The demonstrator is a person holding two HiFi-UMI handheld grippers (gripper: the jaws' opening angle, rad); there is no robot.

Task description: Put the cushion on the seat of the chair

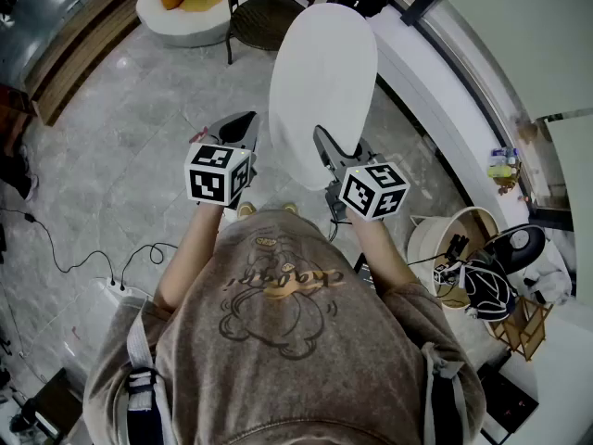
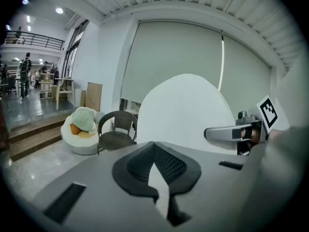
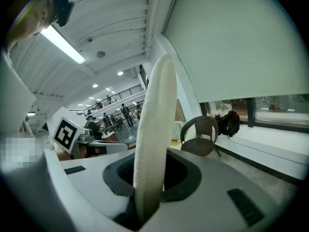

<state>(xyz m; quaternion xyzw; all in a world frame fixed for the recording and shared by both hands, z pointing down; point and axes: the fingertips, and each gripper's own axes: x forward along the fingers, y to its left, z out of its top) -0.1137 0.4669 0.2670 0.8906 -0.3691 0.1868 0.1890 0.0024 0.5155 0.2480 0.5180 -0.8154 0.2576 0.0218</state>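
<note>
A white round cushion (image 1: 324, 82) hangs upright over the grey floor, held by its near edge. My right gripper (image 1: 324, 151) is shut on that edge; in the right gripper view the cushion (image 3: 154, 129) stands edge-on between the pads of the right gripper (image 3: 147, 178). My left gripper (image 1: 243, 130) floats just left of the cushion, jaws shut with nothing in them. In the left gripper view the cushion (image 2: 186, 110) fills the space beyond the left gripper (image 2: 154, 151). A dark wicker chair (image 1: 269, 12) stands ahead, its seat bare, also seen as the chair (image 2: 116, 129) and the chair (image 3: 203, 134).
A white round pouf (image 1: 185, 3) with a green pillow sits left of the chair. A raised window ledge (image 1: 435, 109) runs along the right, with a black bag (image 3: 229, 122) on it. A pale basket (image 1: 454, 239) stands at the right; cables (image 1: 93, 267) trail at the left.
</note>
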